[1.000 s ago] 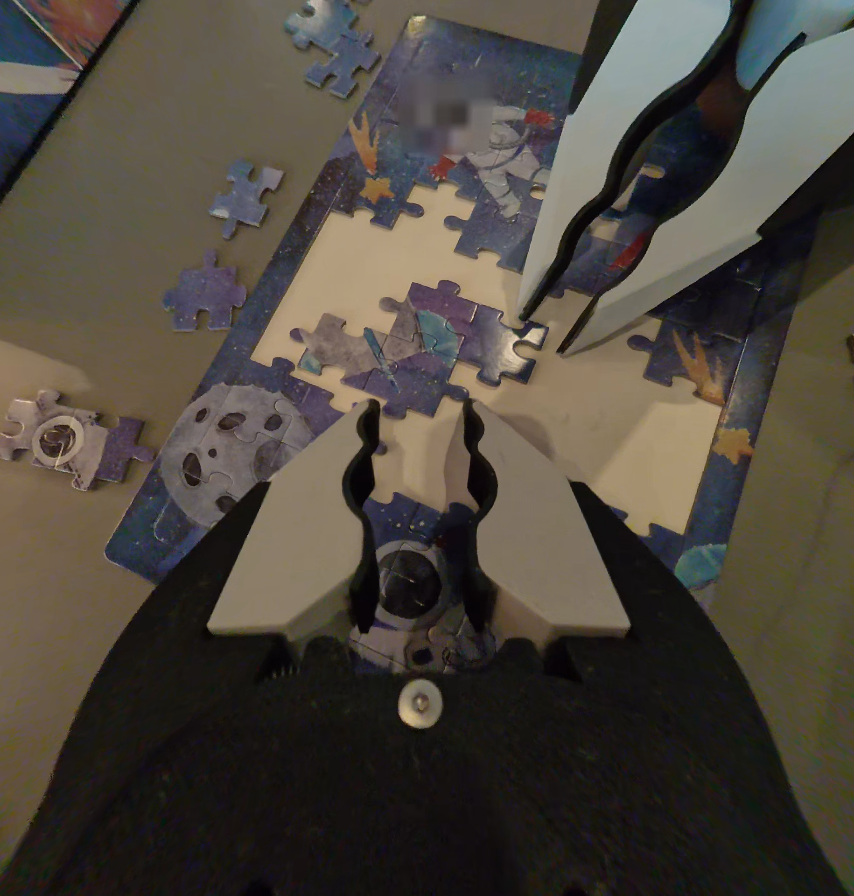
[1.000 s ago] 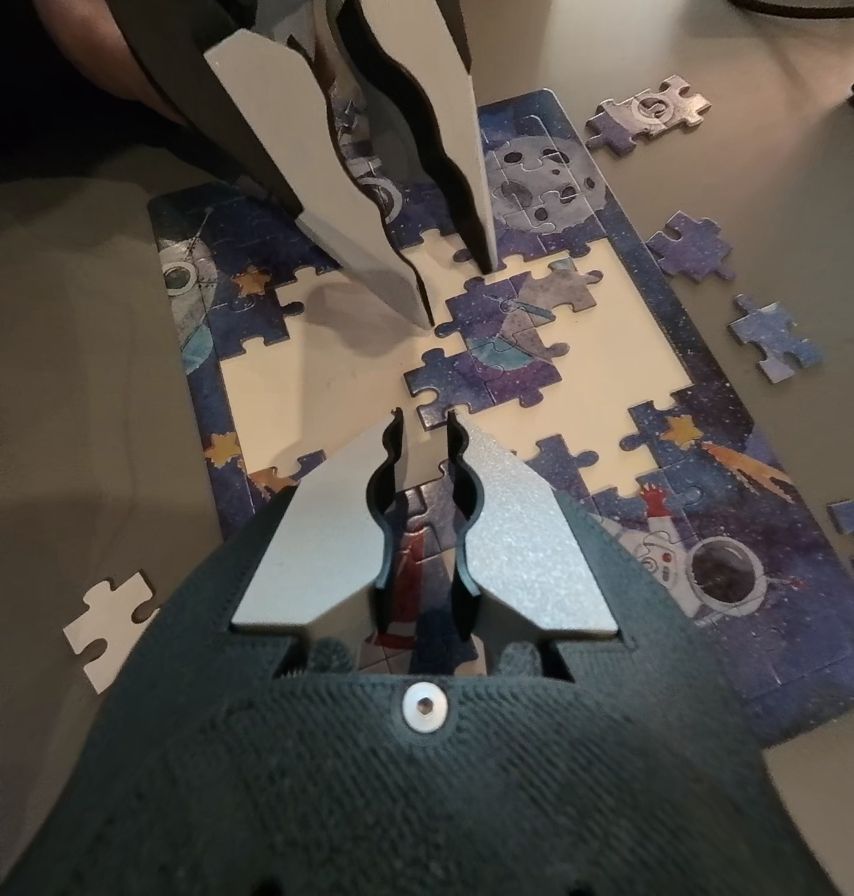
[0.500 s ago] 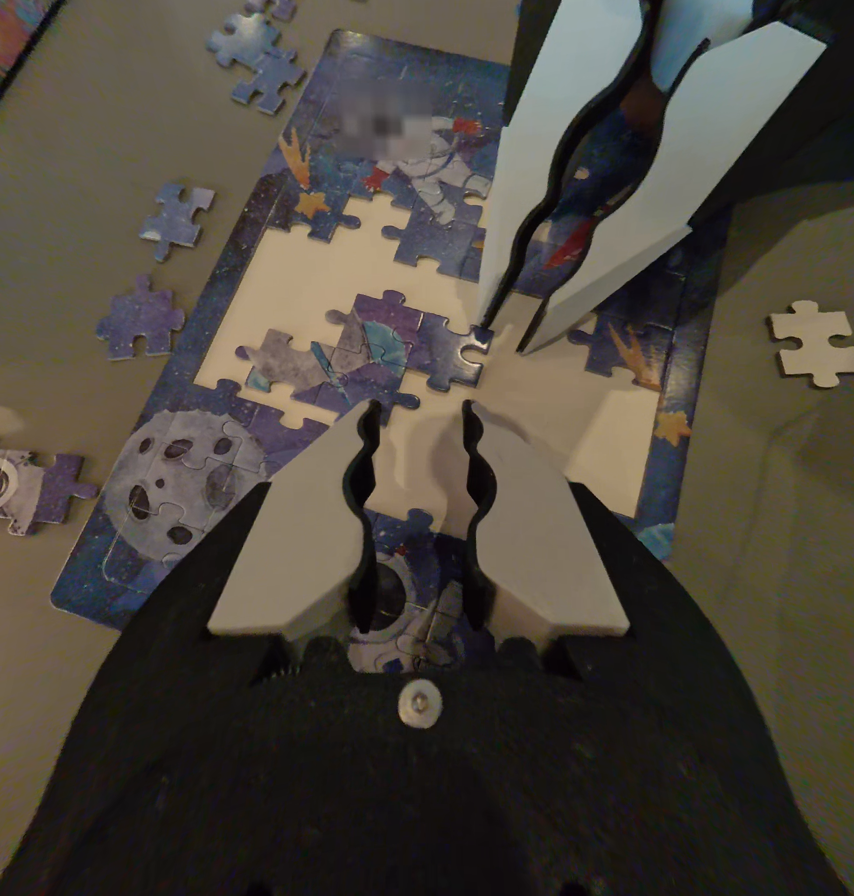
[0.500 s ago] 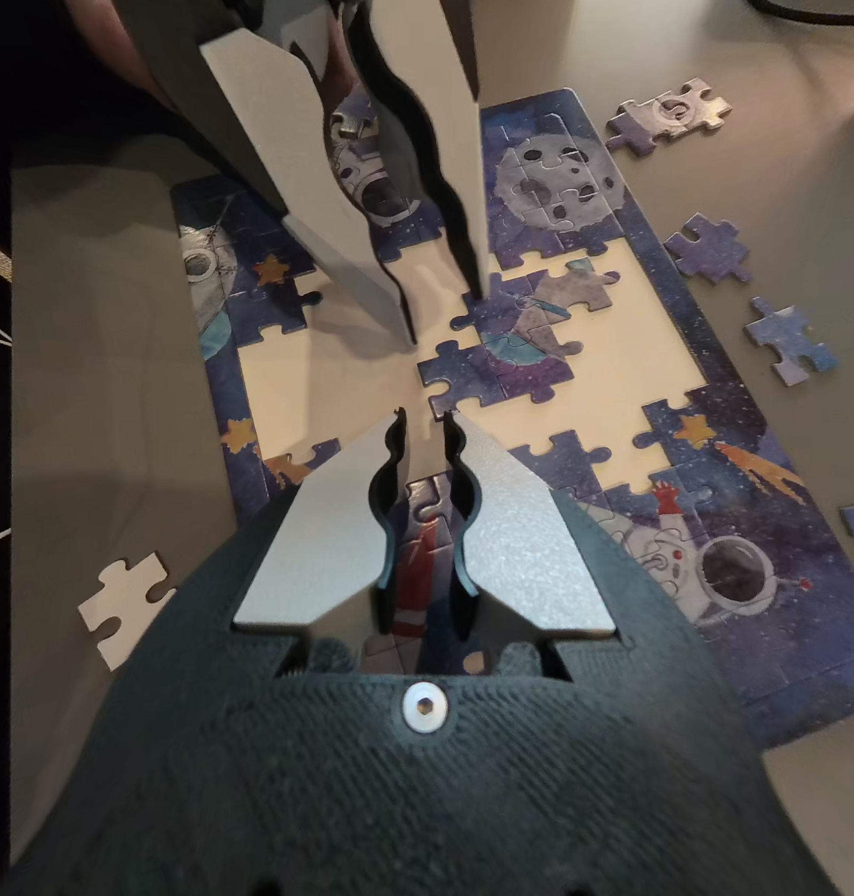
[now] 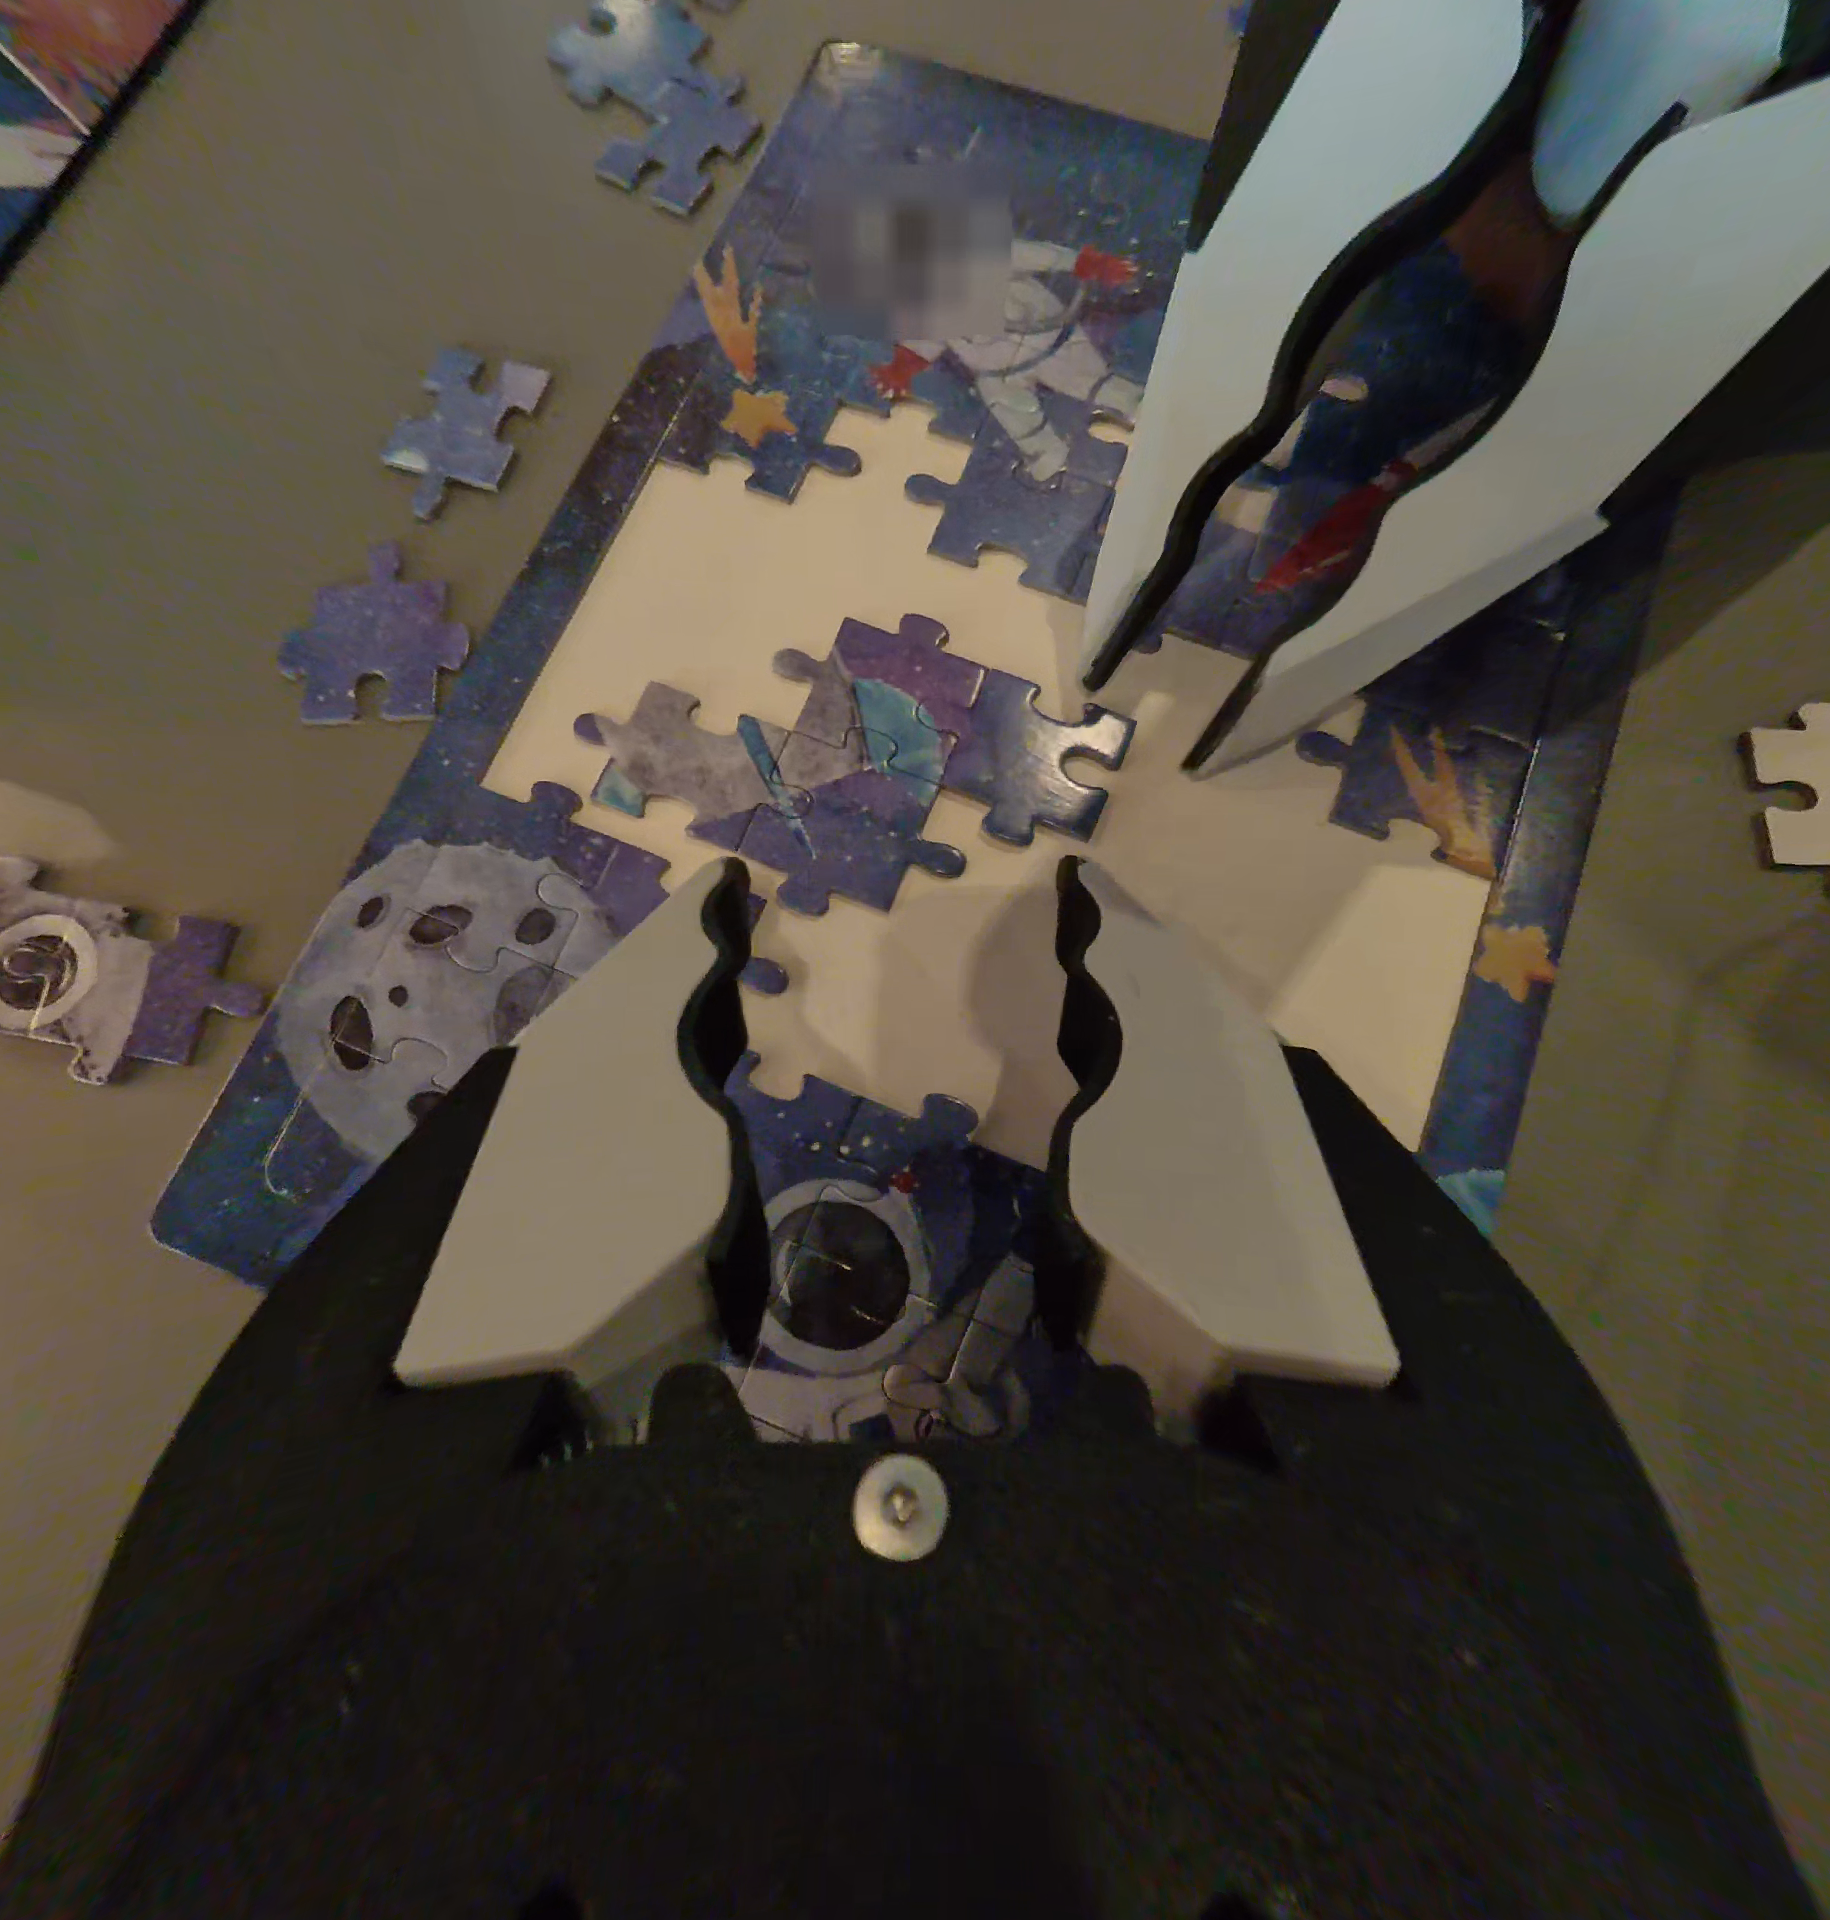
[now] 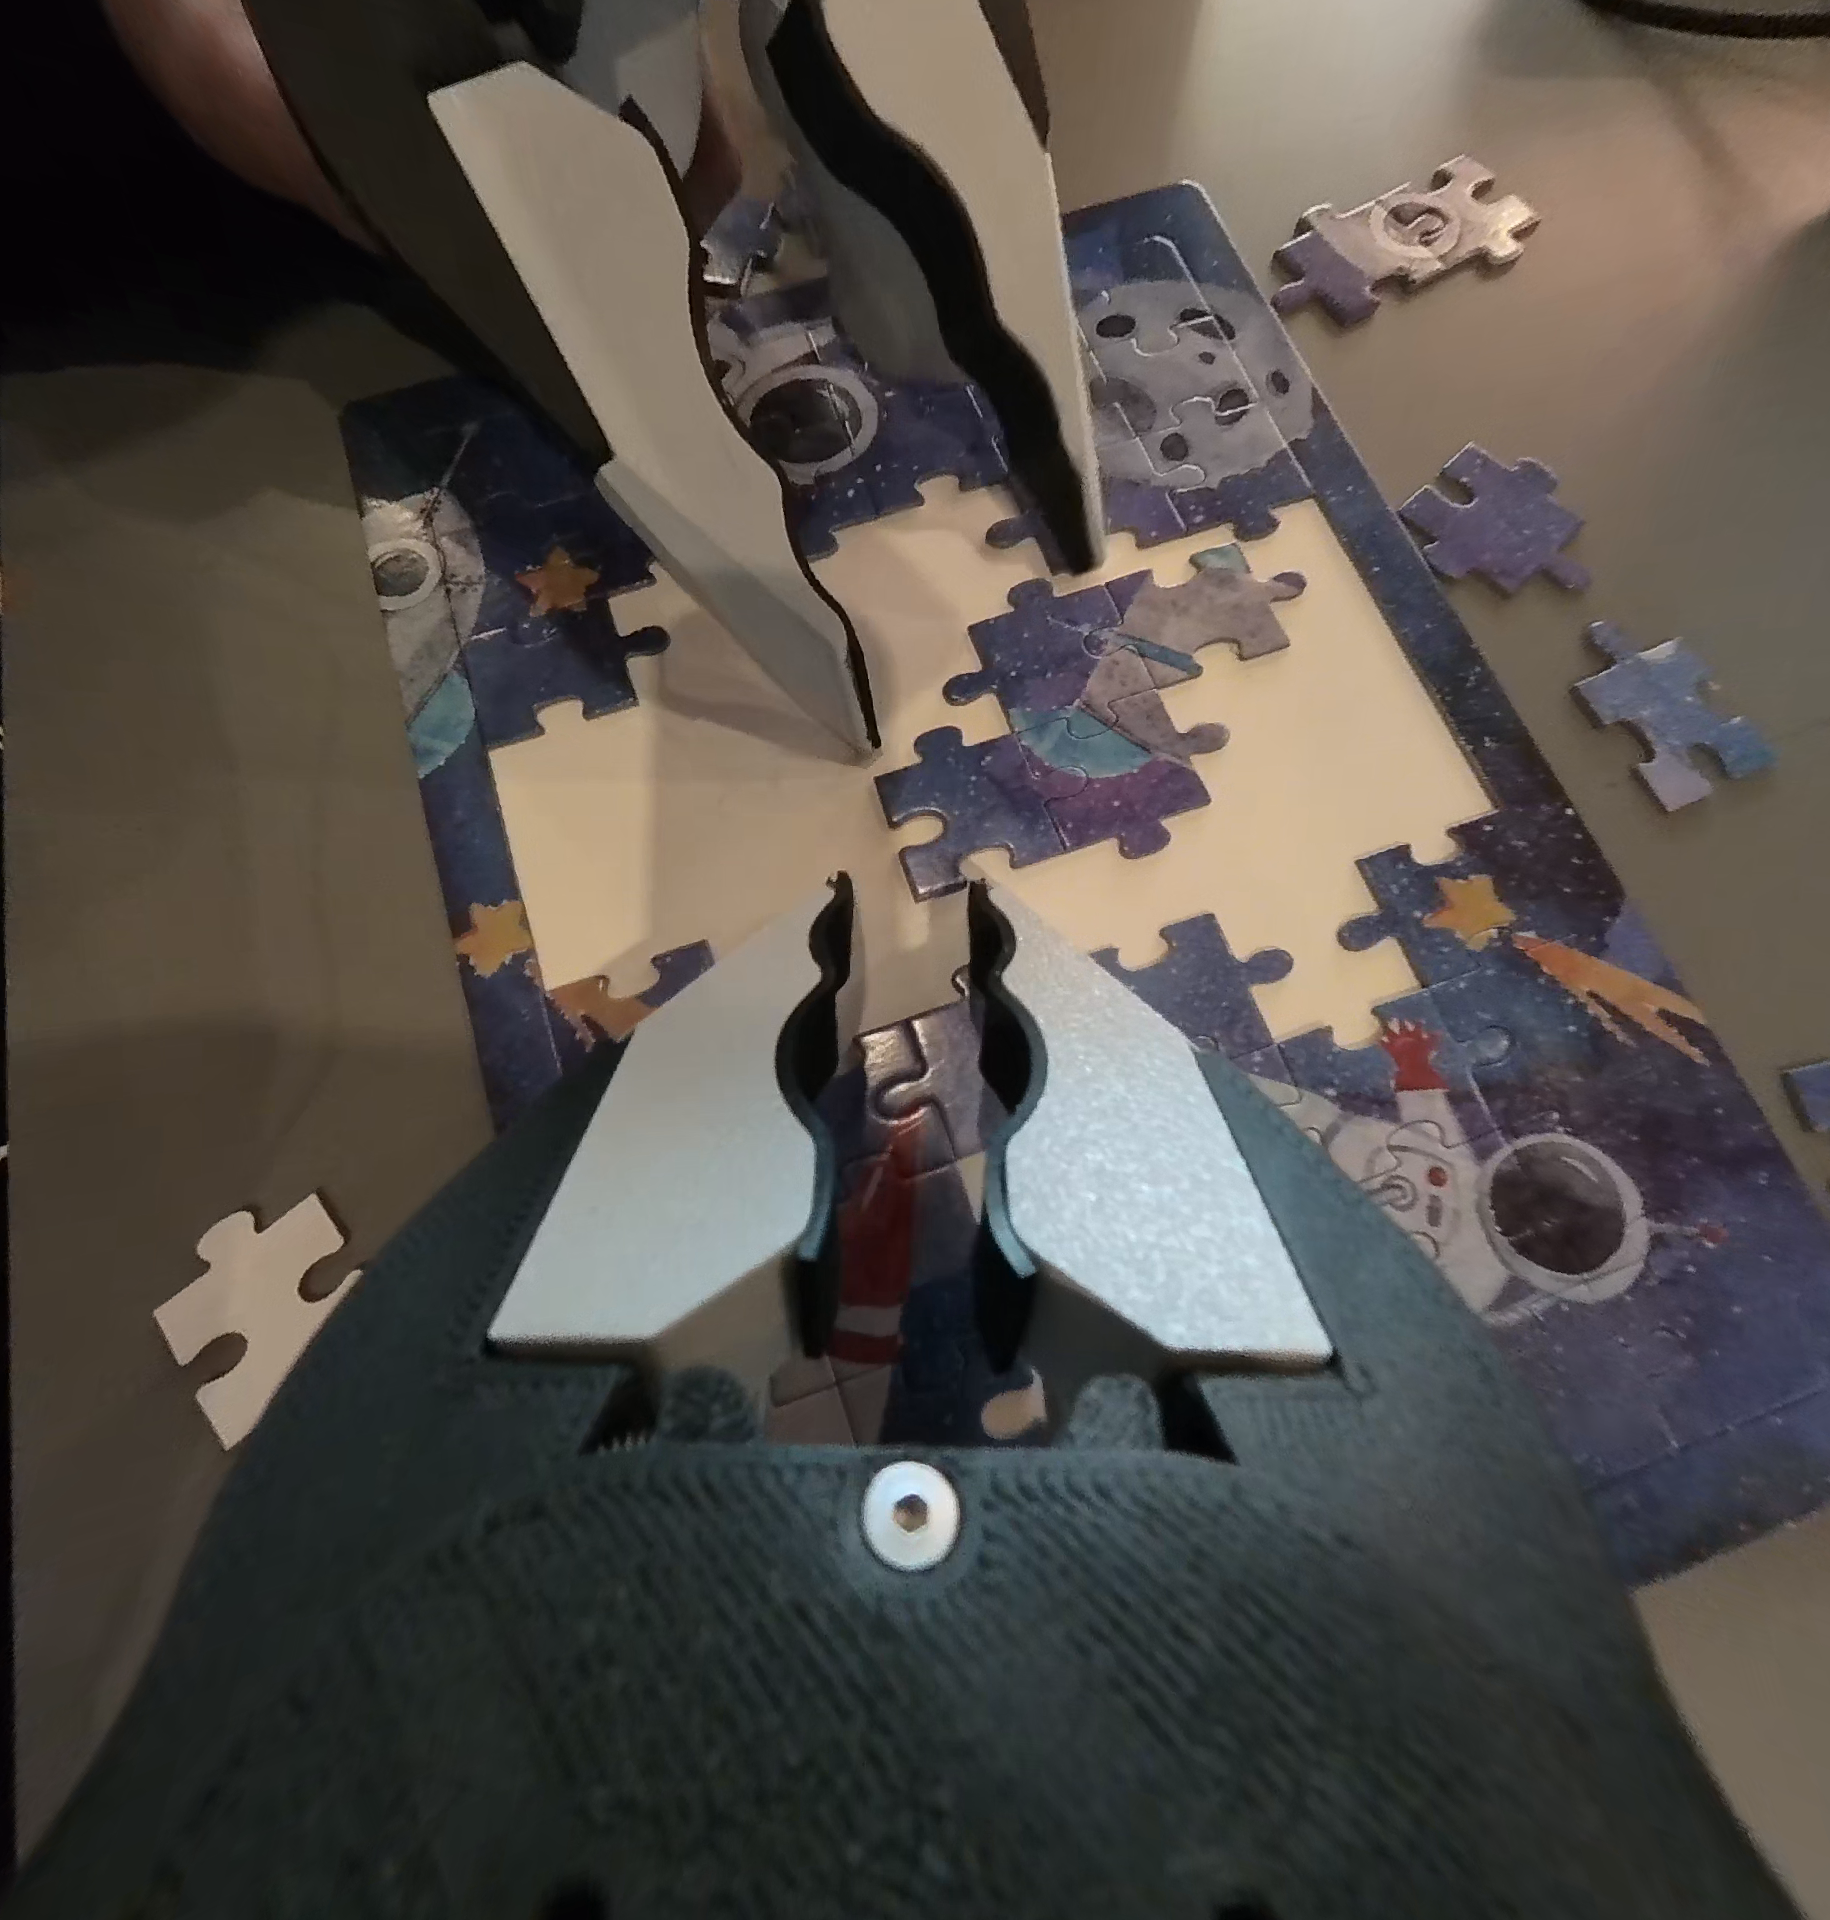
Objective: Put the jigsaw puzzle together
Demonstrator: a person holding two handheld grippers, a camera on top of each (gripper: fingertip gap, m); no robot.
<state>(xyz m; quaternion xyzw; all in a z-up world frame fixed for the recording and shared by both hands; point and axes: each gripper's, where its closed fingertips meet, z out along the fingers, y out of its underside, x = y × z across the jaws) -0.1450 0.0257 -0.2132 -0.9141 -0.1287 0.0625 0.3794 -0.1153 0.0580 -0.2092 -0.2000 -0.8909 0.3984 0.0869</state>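
A space-picture jigsaw lies in its flat tray (image 5: 568, 582), with bare cream ground in the middle (image 6: 1358, 748). A loose cluster of joined pieces (image 5: 849, 758) rests on that cream ground; it also shows in the right wrist view (image 6: 1087, 727). My left gripper (image 5: 898, 878) is open and empty, with its tips just short of the cluster's near edge. It also shows in the right wrist view (image 6: 973, 652). My right gripper (image 6: 911, 888) is open a little and empty. Its tips (image 5: 1148, 722) stand on the tray beside the cluster's dark blue end piece.
Loose blue pieces lie on the grey table beside the tray (image 5: 469, 426), (image 5: 376, 644), (image 5: 662, 94). A joined pair with a ringed planet (image 5: 80, 966) lies further out. A white face-down piece (image 5: 1815, 795) lies on the other side (image 6: 251, 1309). A picture box corner (image 5: 17, 94) is at the far edge.
My left gripper's jaws have opened wider and it has shifted a little over the tray. The right gripper stays by the cluster's end piece.
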